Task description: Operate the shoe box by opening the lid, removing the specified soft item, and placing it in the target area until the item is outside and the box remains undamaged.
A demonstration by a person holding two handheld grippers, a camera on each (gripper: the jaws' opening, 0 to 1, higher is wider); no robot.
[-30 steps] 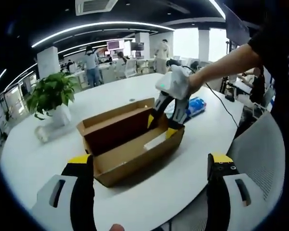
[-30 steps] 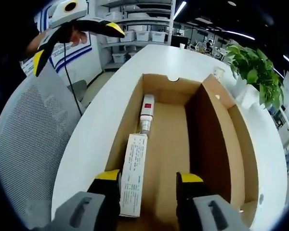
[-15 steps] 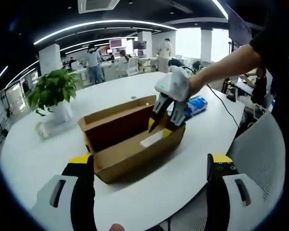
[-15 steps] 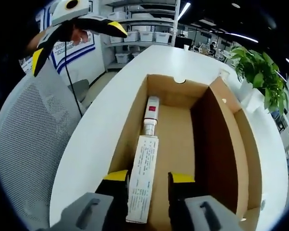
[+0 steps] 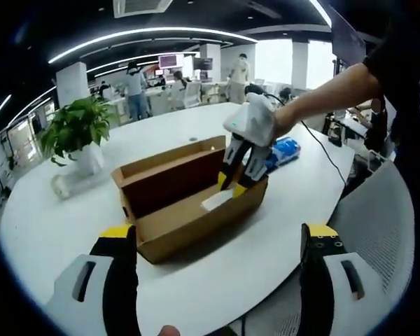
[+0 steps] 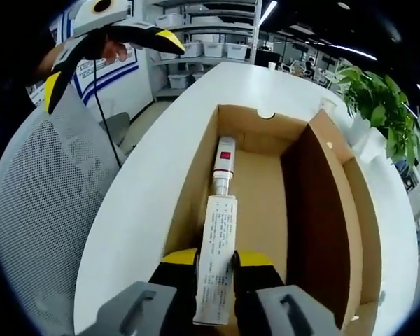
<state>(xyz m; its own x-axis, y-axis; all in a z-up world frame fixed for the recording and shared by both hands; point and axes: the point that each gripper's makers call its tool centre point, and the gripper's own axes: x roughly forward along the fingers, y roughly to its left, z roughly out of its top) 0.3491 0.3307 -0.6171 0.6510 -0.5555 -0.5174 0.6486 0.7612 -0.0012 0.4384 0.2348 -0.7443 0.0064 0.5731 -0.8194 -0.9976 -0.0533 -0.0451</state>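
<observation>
the right gripper (image 6: 213, 262) reaches down into the open shoe box (image 6: 315, 210), jaws pinching a white tube (image 6: 217, 262), while the left gripper (image 5: 217, 241), jaws spread, faces a potted plant (image 5: 75, 133).

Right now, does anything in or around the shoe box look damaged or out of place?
Nothing stands out. The shoe box is open and looks intact; the right gripper has closed on the white tube inside it.

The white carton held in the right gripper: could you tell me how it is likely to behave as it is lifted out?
The white carton looks like thin card, so probably light. The right gripper pinches one end, so the far end may droop. Too tight a squeeze might dent it.
</observation>
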